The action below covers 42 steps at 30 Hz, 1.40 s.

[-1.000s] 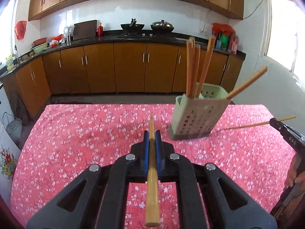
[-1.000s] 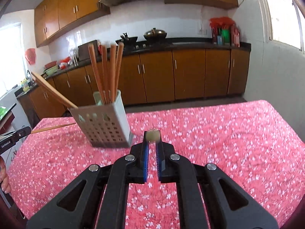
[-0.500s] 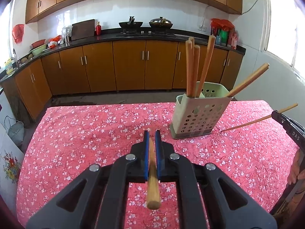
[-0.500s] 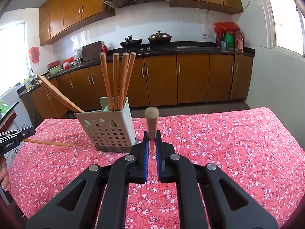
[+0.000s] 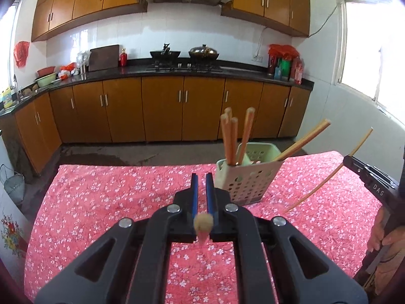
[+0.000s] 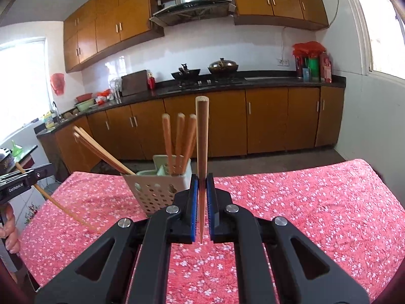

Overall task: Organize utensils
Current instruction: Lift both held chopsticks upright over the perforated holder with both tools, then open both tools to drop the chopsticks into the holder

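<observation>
Bench (image 5: 101, 202) under a red floral cloth is filling the lower half of both views; kitchen cabinets (image 5: 162, 109) and a dark countertop (image 5: 227, 69) are running along the back wall.

Utensil holder (image 5: 249, 182), pale, perforated, is standing on the bench toward the far edge. In the left wrist view it is sitting right of centre; in the right wrist view (image 6: 157, 192) it is sitting left of centre, just behind the jaws. Several chopsticks (image 5: 231, 139) are standing upright in it, and two more (image 5: 303, 140) are leaning out at a slant over its rim.

Left gripper (image 5: 202, 190): jaws are sitting narrow, clamping one chopstick (image 5: 202, 224). The stick is pointing back at the camera, blunt end toward the lens, blurred, so its far end is not readable here. From the right wrist view this gripper (image 6: 38, 171) is showing at the left edge with the same stick (image 6: 60, 205) slanting down toward the cloth; whether the tip is touching the cloth, cannot tell. A hand (image 6: 10, 224) is gripping the handle.

Right gripper (image 6: 202, 190): jaws are sitting narrow, clamping a second chopstick (image 6: 202, 139) near its thin end, thick end standing upright above the jaws. From the left wrist view this gripper (image 5: 348, 162) is showing at the right edge, its stick (image 5: 329, 174) slanting, with a hand (image 5: 387, 233) below it.

Both held sticks are outside the holder.
</observation>
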### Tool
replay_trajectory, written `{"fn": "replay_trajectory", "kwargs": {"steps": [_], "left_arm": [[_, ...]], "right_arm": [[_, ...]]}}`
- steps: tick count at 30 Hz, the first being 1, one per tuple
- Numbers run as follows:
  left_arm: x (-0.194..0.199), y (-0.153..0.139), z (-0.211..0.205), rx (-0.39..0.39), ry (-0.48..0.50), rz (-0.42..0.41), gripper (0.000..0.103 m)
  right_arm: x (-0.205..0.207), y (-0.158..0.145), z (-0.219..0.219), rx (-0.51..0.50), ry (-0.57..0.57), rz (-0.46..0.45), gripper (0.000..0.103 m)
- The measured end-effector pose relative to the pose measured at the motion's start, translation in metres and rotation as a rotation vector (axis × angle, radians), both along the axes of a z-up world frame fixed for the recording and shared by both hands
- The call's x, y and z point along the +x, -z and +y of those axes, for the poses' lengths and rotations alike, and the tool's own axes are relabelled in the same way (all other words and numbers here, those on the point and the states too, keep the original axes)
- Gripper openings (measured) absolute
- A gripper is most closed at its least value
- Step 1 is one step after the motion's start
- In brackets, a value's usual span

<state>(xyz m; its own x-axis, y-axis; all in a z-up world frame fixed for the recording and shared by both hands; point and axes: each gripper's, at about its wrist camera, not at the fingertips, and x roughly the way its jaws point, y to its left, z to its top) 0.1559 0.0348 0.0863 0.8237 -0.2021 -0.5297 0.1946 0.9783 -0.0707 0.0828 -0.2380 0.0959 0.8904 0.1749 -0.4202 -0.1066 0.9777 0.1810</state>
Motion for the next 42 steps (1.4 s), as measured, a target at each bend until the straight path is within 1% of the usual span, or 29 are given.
{"fn": "replay_trajectory", "kwargs": {"steps": [4, 7, 9, 13, 14, 17, 20, 22, 24, 27, 31, 34, 38, 42], "left_arm": [[-0.009, -0.012, -0.002, -0.036, 0.021, -0.040, 0.008], [-0.013, -0.023, -0.006, -0.048, 0.036, -0.069, 0.008], [-0.015, -0.031, -0.010, -0.058, 0.049, -0.088, 0.008], [-0.014, -0.059, -0.025, -0.079, 0.072, -0.152, 0.008], [-0.012, -0.072, -0.032, -0.083, 0.072, -0.187, 0.008], [-0.006, -0.099, -0.045, -0.102, 0.062, -0.263, 0.008], [0.005, -0.123, -0.059, -0.104, 0.028, -0.357, 0.008], [0.015, -0.130, -0.067, -0.097, -0.005, -0.409, 0.008], [0.023, -0.131, -0.072, -0.100, -0.028, -0.434, 0.008], [0.041, -0.122, -0.076, -0.111, -0.065, -0.442, 0.008], [0.064, -0.101, -0.074, -0.149, -0.093, -0.422, 0.008], [0.077, -0.089, -0.071, -0.160, -0.111, -0.423, 0.008], [0.085, -0.074, -0.066, -0.181, -0.113, -0.401, 0.008], [0.089, -0.062, -0.063, -0.185, -0.100, -0.373, 0.008]], "right_arm": [[-0.003, -0.009, 0.002, 0.023, -0.023, -0.025, 0.008], [-0.005, -0.015, 0.004, 0.038, -0.040, -0.040, 0.008], [-0.004, -0.022, 0.006, 0.065, -0.061, -0.053, 0.008], [-0.001, -0.050, 0.006, 0.129, -0.094, -0.117, 0.008], [0.001, -0.062, 0.007, 0.143, -0.102, -0.147, 0.008], [0.006, -0.082, 0.012, 0.145, -0.104, -0.211, 0.008], [0.016, -0.093, 0.019, 0.122, -0.094, -0.262, 0.008], [0.024, -0.094, 0.021, 0.109, -0.081, -0.265, 0.008], [0.036, -0.088, 0.022, 0.098, -0.064, -0.251, 0.008], [0.049, -0.076, 0.023, 0.083, -0.052, -0.218, 0.008], [0.059, -0.058, 0.026, 0.061, -0.049, -0.175, 0.008], [0.063, -0.048, 0.031, 0.040, -0.056, -0.152, 0.008], [0.066, -0.039, 0.036, 0.020, -0.066, -0.130, 0.008], [0.069, -0.034, 0.036, 0.019, -0.066, -0.108, 0.008]]}}
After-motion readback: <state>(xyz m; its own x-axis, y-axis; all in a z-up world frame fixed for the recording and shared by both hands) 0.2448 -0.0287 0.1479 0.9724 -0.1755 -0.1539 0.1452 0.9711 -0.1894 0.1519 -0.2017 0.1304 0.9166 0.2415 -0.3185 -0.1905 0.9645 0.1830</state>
